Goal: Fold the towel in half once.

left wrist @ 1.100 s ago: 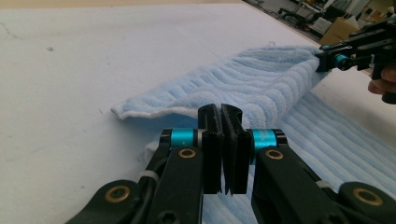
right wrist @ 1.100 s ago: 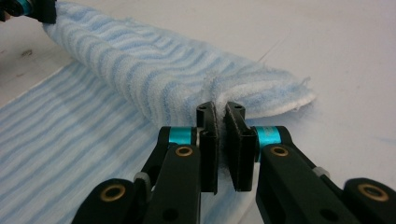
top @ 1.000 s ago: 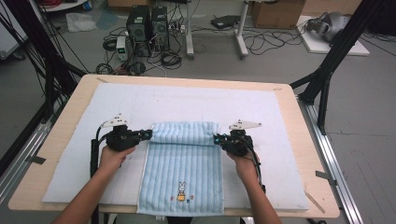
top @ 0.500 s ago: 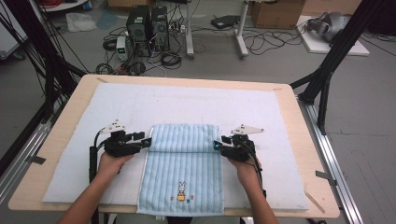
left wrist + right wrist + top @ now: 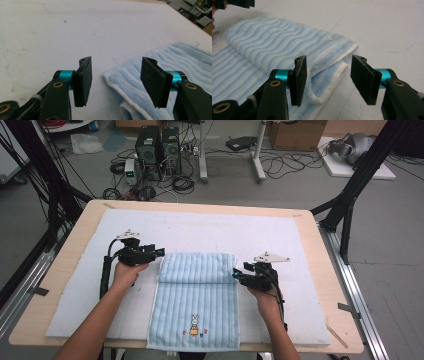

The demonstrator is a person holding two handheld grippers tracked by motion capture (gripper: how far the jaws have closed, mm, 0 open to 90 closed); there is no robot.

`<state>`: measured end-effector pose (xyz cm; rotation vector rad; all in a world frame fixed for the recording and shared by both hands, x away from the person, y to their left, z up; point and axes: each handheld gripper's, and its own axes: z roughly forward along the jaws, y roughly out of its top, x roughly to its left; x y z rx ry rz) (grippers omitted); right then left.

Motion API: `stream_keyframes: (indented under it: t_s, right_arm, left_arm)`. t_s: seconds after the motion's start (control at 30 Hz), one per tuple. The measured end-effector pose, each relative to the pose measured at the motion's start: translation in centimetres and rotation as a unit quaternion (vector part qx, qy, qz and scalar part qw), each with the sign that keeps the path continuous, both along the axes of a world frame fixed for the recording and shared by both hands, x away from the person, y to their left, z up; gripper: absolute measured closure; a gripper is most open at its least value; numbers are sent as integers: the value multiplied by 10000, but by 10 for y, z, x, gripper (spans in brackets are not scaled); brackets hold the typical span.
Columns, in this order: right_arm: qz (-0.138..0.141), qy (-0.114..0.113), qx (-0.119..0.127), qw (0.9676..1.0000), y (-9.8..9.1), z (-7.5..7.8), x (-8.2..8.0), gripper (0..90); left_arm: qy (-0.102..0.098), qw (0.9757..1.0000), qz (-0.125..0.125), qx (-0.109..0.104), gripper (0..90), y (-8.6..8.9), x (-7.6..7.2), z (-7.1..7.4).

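Observation:
A light blue striped towel (image 5: pixel 195 295) with a small rabbit motif lies on the white mat, its far end folded back over itself. My left gripper (image 5: pixel 159 252) is at the fold's left end. Its jaws have just been opening and stand apart, with the towel's corner (image 5: pixel 120 75) lying loose between them. My right gripper (image 5: pixel 236 275) is at the fold's right end. Its jaws have just been opening too. The folded corner (image 5: pixel 329 65) sits between the pads (image 5: pixel 299 77) without being pressed.
The white mat (image 5: pixel 210 227) covers most of the wooden table (image 5: pixel 320 270). Black frame posts (image 5: pixel 350 205) stand at the table's far corners. Computers and cables (image 5: pixel 155 150) sit on the floor beyond the far edge.
Both grippers were shut on the ends of the towel's fold and have opened and let it go. The left gripper has shifted slightly toward the far side. The right hand stayed put.

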<state>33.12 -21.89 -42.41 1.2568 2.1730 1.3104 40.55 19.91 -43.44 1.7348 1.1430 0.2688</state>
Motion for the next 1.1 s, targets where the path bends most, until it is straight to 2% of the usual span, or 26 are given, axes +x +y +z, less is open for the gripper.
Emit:
stream_keyframes:
  t_s: [0.17,0.27,0.37,0.47,0.53,0.6,0.63,0.77,0.9,0.93,1.03,1.1]
  right_arm:
    - [-27,11,42,10000,-2,0,0,441]
    - [-27,15,50,10000,-2,-1,1,434]
    - [-18,37,46,10000,-1,-1,1,426]
    - [-11,32,32,10000,-1,-1,1,419]
    - [-12,40,22,10000,0,-2,2,411]
    - [-29,48,10,10000,0,-2,2,406]
    - [-28,35,17,10000,-1,-2,2,405]
    - [-42,79,30,10000,-1,-2,2,397]
    - [-62,51,32,10000,-1,-3,4,395]
    - [-64,42,11,10000,-1,-3,5,392]
    - [-124,8,3,9999,-2,1,9,392]
    - [-194,-11,8,9998,-2,5,15,408]
  left_arm:
    - [146,9990,3,431,443,-10,10,-8]
    - [210,9967,-99,780,472,-18,12,-15]
    - [44,9939,-125,1097,516,-24,10,-16]
    - [-87,9901,-222,1387,631,-27,8,-15]
    - [-158,9889,-400,1425,738,-29,6,-15]
    - [-237,9877,-458,1476,827,-32,4,-16]
    - [-267,9874,-466,1486,835,-33,3,-16]
    - [-176,9901,-484,1307,849,-29,4,-14]
    - [-253,9955,-462,790,849,-24,1,-6]
    - [-277,9969,-443,581,849,-22,0,-3]
    - [-303,9981,-457,267,848,-19,-1,3]
    - [-310,9982,-469,214,848,-18,-2,5]
